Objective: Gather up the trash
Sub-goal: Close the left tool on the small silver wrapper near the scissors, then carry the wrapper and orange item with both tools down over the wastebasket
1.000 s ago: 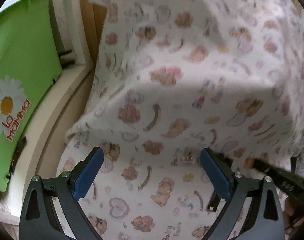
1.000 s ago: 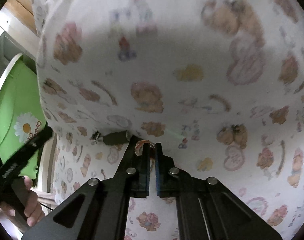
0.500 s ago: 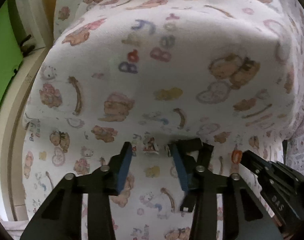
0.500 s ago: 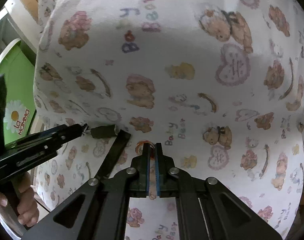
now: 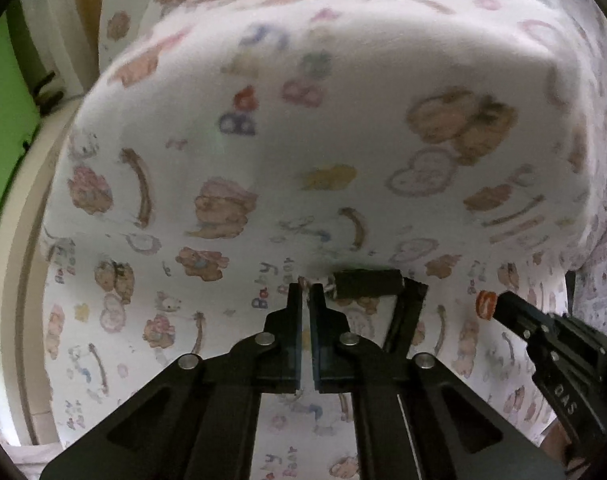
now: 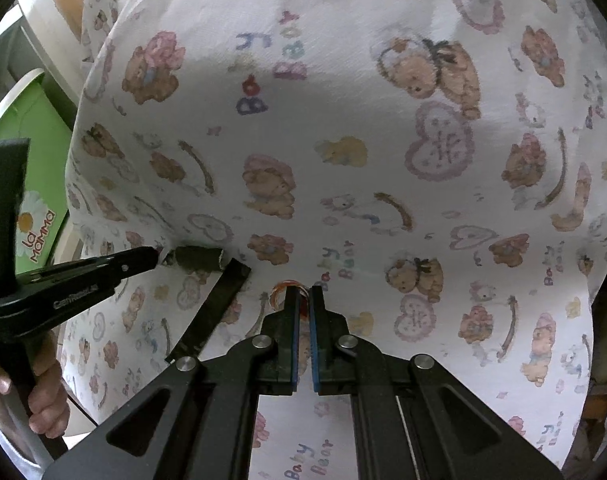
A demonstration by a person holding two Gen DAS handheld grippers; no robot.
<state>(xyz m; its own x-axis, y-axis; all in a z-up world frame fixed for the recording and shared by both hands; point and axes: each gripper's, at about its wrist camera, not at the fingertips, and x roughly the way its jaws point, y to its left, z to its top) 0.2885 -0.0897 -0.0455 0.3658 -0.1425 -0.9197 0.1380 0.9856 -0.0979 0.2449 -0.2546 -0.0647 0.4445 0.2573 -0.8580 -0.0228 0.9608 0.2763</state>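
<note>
Across both views, a bear-printed cloth (image 6: 383,140) draped over a raised surface, filling almost everything. At the far left edge, just off the cloth, a green bin (image 6: 35,152) with a daisy and "La Mamma" on its wall. Only the outside seen, so cannot tell what lies in it, if anything.

Low on the cloth, left gripper (image 5: 306,294) now drawn in to a thin slit, pinching the pale twisted end of a dark wrapper (image 5: 365,284). Wide open and clear of it a second ago, half closed around it half a second ago. Judged a grasp just made, wrapper not yet lifted and resting on the cloth. Touching the wrapper's other end, a dark strip (image 5: 407,316) running down toward the camera. Whether joined to the wrapper or merely lying against it, cannot tell.

To the right of that, right gripper (image 6: 303,298) clamped as before on a small orange piece (image 6: 283,290), held at the very tips just over the cloth.

Both tools loaded, then. Probably next: carry both to the bin. Worth minding the slender hold on that twisted end, likely to slip, and the strip, likely to stay behind if separate.
</note>
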